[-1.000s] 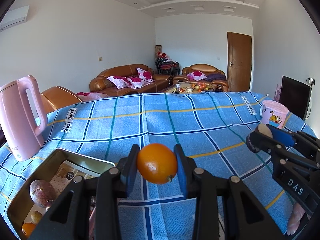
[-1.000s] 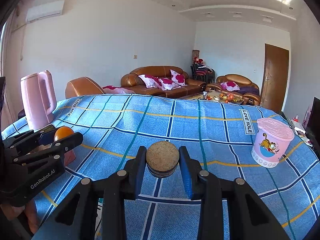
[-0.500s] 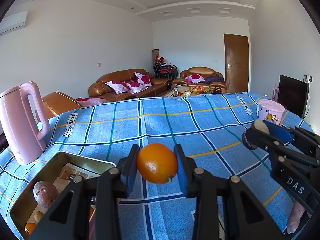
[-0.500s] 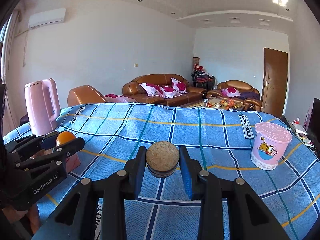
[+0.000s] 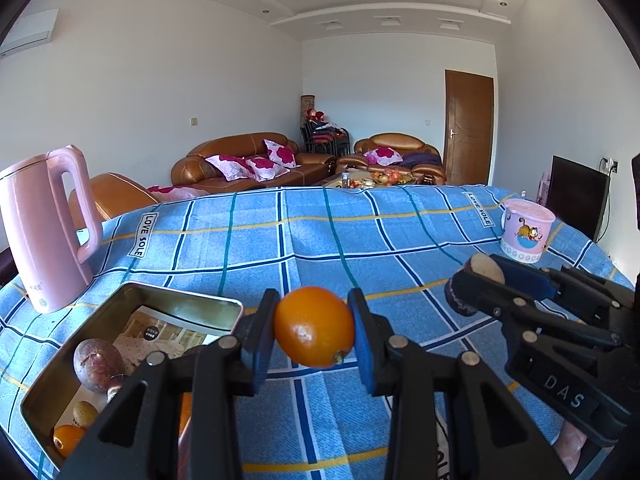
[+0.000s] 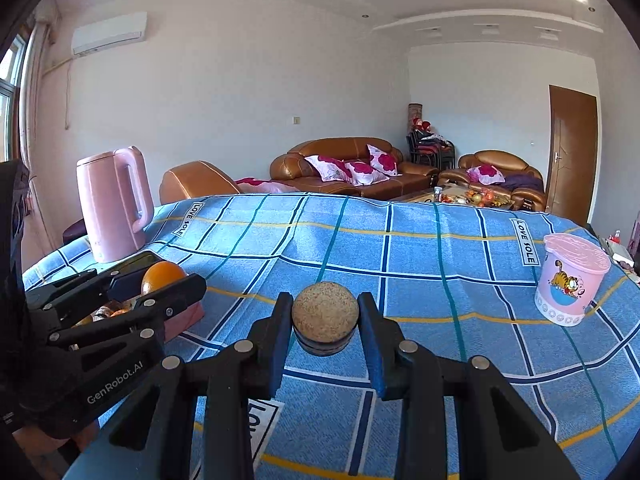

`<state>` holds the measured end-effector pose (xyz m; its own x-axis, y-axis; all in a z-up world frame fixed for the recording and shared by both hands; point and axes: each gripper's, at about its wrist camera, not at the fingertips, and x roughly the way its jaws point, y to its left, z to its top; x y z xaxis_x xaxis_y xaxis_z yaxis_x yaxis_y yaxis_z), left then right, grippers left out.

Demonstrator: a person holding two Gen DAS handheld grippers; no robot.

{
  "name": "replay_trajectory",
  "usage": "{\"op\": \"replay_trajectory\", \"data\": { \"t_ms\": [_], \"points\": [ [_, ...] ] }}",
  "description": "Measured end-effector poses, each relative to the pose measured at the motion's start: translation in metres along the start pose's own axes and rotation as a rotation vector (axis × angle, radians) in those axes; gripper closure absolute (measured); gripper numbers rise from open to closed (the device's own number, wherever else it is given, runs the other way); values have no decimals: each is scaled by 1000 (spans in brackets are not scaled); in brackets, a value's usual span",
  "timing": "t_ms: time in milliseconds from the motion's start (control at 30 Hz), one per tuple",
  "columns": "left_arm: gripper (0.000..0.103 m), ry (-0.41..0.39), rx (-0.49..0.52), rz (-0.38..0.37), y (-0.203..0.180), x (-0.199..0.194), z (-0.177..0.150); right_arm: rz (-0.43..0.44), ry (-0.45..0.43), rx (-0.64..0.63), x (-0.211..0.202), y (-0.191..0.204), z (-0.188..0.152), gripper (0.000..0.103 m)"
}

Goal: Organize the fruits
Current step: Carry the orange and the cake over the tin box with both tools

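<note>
My left gripper is shut on an orange and holds it above the blue checked tablecloth, just right of a metal tin. The tin holds a purple passion fruit, a small brown fruit and another orange. My right gripper is shut on a round brown speckled fruit, held above the cloth. In the right wrist view the left gripper and its orange show at the left. In the left wrist view the right gripper shows at the right.
A pink electric kettle stands at the left behind the tin. A pink lidded cartoon cup stands at the right of the table. Sofas, a coffee table and a brown door lie beyond the table's far edge.
Both grippers have tilted up a little and drawn back, so the tin and the cup sit fuller in view. Each gripper keeps its fruit.
</note>
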<state>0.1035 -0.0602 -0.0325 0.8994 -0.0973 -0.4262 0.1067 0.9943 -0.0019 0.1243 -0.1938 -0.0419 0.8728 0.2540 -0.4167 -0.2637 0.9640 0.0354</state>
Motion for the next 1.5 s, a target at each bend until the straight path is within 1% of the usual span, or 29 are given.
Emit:
{"op": "replay_trajectory", "data": {
  "t_ms": [167, 633, 800, 1233, 1500],
  "points": [
    [66, -14, -4, 5, 10, -14, -5, 33, 0, 1, -4, 14, 1, 68],
    [66, -13, -60, 46, 53, -40, -13, 117, -40, -71, -16, 68, 15, 68],
    [66, -16, -75, 77, 69, -46, -15, 137, -38, -96, -14, 82, 18, 68],
    [66, -18, -87, 133, 97, -56, -20, 181, -41, -125, -9, 111, 21, 68],
    [66, -3, -126, 178, 121, -57, -23, 219, -36, -150, -4, 132, 22, 68]
  ]
}}
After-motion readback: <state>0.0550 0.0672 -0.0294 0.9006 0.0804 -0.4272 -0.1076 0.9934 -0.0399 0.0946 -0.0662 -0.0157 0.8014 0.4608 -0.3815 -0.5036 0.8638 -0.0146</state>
